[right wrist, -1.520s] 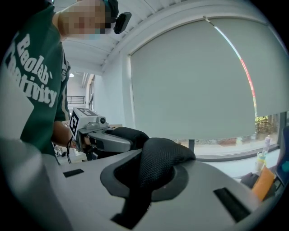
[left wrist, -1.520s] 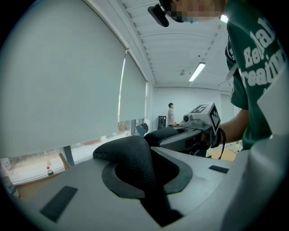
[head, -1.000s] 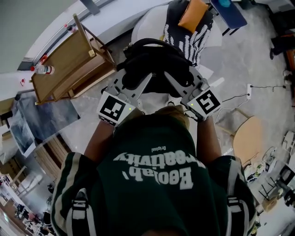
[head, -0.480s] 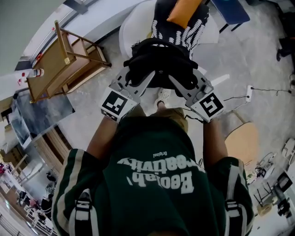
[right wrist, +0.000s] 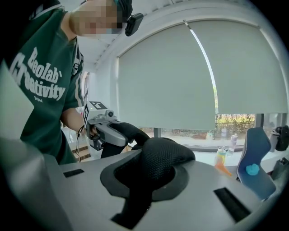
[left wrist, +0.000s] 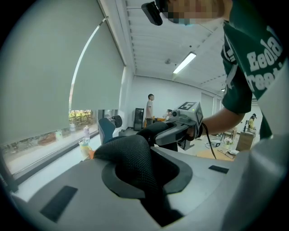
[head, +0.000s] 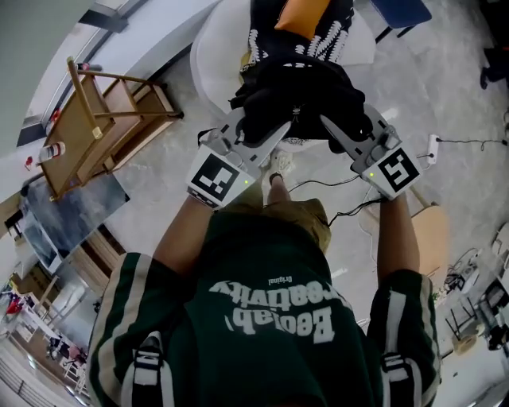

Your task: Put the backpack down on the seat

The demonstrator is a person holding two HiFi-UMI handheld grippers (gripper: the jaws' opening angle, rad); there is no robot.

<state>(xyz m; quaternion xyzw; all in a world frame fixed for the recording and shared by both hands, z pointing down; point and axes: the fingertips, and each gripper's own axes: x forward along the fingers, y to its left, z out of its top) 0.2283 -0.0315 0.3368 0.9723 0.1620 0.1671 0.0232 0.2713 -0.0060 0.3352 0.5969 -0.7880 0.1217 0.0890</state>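
Head view: both forearms (head: 181, 232) stretch forward, left hand-held gripper (head: 269, 133) and right hand-held gripper (head: 336, 132) each pinching a strap of the backpack (head: 301, 94).

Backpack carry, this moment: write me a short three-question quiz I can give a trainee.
1. True or false: only the left gripper grips the backpack.
2. What is the right gripper clamped on? A) a mesh strap of the backpack; B) a bottle; C) nothing.
3. Fill in: on the white seat, beyond the backpack, lies a cushion coloured ____.

Key: 1 false, both grippers are shut on it; 2 A; 3 orange.
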